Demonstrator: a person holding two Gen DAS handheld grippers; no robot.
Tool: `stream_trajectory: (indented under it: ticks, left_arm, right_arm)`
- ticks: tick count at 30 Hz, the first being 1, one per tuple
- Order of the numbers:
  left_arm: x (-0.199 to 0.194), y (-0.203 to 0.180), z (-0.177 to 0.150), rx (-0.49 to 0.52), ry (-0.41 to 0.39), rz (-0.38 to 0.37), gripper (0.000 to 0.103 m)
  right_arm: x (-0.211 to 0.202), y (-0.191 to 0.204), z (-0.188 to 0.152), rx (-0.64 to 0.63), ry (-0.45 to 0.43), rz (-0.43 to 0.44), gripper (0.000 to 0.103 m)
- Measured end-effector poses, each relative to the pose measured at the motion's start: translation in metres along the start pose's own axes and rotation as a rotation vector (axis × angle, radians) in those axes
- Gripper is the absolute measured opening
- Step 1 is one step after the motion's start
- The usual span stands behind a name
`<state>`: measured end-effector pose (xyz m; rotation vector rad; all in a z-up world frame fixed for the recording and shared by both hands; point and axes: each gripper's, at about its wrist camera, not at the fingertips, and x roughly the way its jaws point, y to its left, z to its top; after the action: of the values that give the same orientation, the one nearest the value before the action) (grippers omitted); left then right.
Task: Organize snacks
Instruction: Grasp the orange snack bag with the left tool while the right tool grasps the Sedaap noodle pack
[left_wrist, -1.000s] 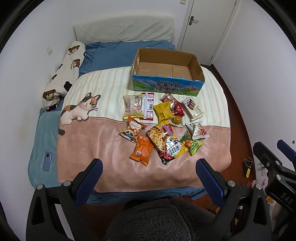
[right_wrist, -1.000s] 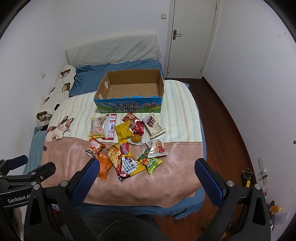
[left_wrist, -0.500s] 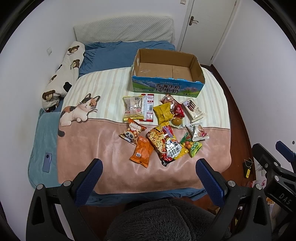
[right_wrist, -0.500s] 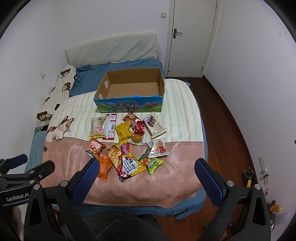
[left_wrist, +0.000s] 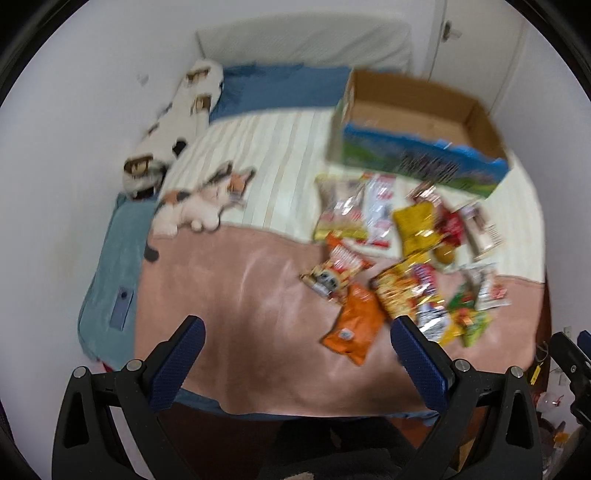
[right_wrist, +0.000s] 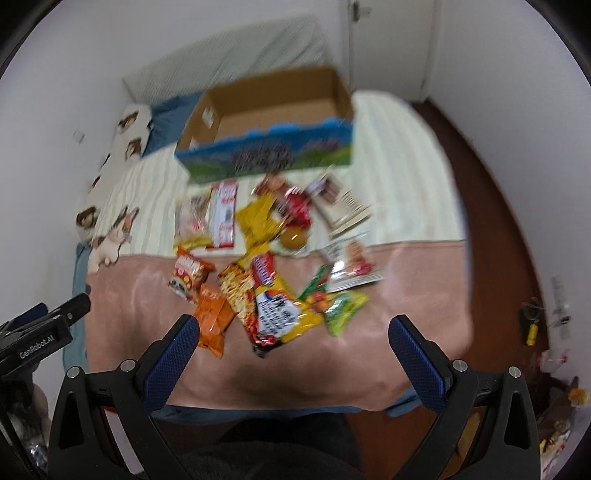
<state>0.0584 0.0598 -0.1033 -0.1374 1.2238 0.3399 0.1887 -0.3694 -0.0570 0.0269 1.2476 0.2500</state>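
Both views blurred. Left gripper (left_wrist: 295, 347) hangs over the near edge of the bed (left_wrist: 236, 302), fingers spread wide, holding nothing. Right gripper (right_wrist: 293, 345) likewise spread and empty. Snacks (right_wrist: 273, 254) lie scattered mid-bed, just near of the empty cardboard box (right_wrist: 266, 155); orange packet (left_wrist: 352, 321) nearest.

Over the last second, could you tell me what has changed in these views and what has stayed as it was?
Both grippers have swung forward toward the bed: the snacks and cardboard box loom larger and motion-blurred. The left gripper and right gripper are still open and empty; nothing was grasped or released. The snack pile, including the orange packet and the yellow noodle bag, lies where it was, and the box still looks empty.
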Motion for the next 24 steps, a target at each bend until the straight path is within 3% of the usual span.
stream_trajectory:
  ticks: [6,11,14,19,22,24]
  left_arm:
    - [0.080,-0.007,-0.010,0.080,0.109,0.076,0.103]
    - [0.135,-0.021,-0.024,0.160,0.195,0.070,0.103]
    - [0.152,-0.022,-0.032,0.184,0.210,0.095,0.103]
    - [0.166,-0.029,-0.046,0.229,0.228,0.107,0.103]
    - [0.167,-0.037,-0.052,0.260,0.224,0.103,0.103]
    - [0.162,-0.044,-0.052,0.282,0.192,0.089,0.102]
  right_arm:
    - [0.119,0.027,0.008,-0.136,0.145,-0.001,0.103]
    - [0.201,0.053,0.007,-0.235,0.255,0.009,0.103]
    - [0.241,0.071,0.002,-0.307,0.316,0.003,0.103]
    - [0.283,0.082,-0.010,-0.360,0.379,-0.080,0.100]
    - [0.286,0.073,-0.013,-0.279,0.360,-0.073,0.091]
    - [0.283,0.055,-0.011,-0.134,0.375,-0.042,0.090]
